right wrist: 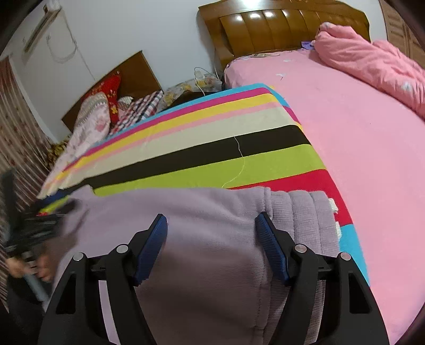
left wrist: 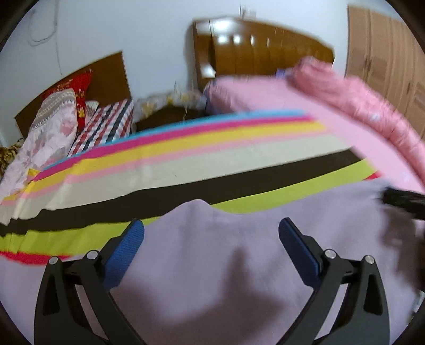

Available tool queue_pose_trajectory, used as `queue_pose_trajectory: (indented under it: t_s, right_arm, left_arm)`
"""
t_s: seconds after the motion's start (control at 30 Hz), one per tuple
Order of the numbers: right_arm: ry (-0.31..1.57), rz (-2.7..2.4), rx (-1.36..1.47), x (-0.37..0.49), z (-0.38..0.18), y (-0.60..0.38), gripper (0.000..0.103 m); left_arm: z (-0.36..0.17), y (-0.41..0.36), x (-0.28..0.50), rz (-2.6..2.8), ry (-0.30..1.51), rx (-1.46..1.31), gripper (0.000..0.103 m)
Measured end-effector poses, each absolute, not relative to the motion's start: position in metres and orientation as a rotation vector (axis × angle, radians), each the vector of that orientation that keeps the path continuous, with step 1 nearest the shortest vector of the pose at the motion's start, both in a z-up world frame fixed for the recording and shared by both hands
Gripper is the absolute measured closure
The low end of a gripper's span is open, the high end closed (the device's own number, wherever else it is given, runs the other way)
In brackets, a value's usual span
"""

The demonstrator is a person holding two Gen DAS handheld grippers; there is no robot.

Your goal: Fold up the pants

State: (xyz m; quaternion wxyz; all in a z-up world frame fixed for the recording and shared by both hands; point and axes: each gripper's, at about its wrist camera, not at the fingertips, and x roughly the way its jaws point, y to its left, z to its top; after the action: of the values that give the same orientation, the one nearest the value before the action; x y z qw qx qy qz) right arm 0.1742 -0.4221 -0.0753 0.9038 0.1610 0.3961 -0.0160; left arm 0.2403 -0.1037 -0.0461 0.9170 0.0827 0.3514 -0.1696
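Observation:
Lilac-grey pants (left wrist: 239, 252) lie flat on a striped blanket (left wrist: 186, 164) on the bed. In the left wrist view my left gripper (left wrist: 211, 233) is open just above the fabric, its blue pads wide apart and empty. In the right wrist view the pants (right wrist: 212, 212) show their ribbed waistband (right wrist: 302, 212) at the right end. My right gripper (right wrist: 211, 228) is open over the cloth near the waistband, holding nothing. The other gripper appears blurred at the left edge (right wrist: 34, 223).
A pink sheet (right wrist: 345, 119) covers the bed to the right, with a bunched pink quilt (right wrist: 372, 61) by the wooden headboard (right wrist: 279, 24). A second bed with pillows (right wrist: 98, 114) stands at the far left. A wardrobe (left wrist: 385, 53) is far right.

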Motion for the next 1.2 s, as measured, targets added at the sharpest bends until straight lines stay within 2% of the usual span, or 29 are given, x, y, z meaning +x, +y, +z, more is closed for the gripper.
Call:
queue_pose_trajectory:
  t_s: [0.17, 0.27, 0.43, 0.6, 0.77, 0.93, 1.2]
  right_arm:
    - [0.861, -0.108, 0.239, 0.18, -0.071, -0.409, 0.035]
    - [0.806, -0.259, 0.065, 0.183, -0.046, -0.361, 0.031]
    - [0.706, 0.348, 0.031, 0.241, -0.003, -0.214, 0.031]
    - [0.795, 0.924, -0.098, 0.331, 0.014, -0.008, 0.032]
    - [0.974, 1.2, -0.211, 0.396, -0.007, 0.164, 0.033]
    - [1.061, 1.343, -0.32, 0.416, -0.028, 0.285, 0.04]
    - [1.11, 1.452, -0.386, 0.42, -0.049, 0.355, 0.042]
  left_arm:
    - [-0.034, -0.016, 0.187, -0.298, 0.711, 0.1, 0.002]
    - [-0.036, 0.074, 0.161, -0.198, 0.711, -0.035, 0.002]
    - [-0.054, 0.257, 0.121, 0.031, 0.671, -0.533, 0.002]
    - [-0.067, 0.377, 0.087, 0.2, 0.537, -0.813, 0.002]
    - [-0.085, 0.445, 0.099, 0.281, 0.514, -0.936, 0.003]
    - [-0.092, 0.459, 0.134, 0.23, 0.56, -0.939, 0.006]
    - [-0.108, 0.474, 0.144, 0.253, 0.543, -0.965, 0.005]
